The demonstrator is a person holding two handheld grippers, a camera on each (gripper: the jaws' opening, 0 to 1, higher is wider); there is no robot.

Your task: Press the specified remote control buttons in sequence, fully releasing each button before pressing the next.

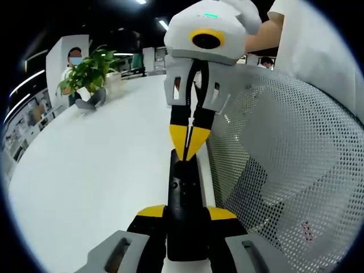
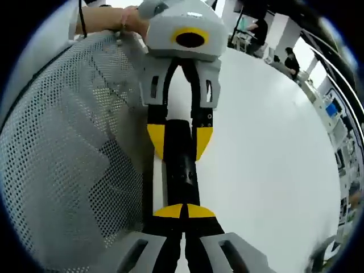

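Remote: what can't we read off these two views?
- Remote near end, left gripper view: clamped in the left claw.
- Button labels: too small and dark.
- Button under the right claw tips: covered.
- Fan behind the mesh guard: blurred.

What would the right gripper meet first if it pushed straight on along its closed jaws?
The black remote control lies directly ahead of the right gripper, whose yellow tips already look to be on its near end. Beyond it stands the left gripper, clamped on the remote's far end.
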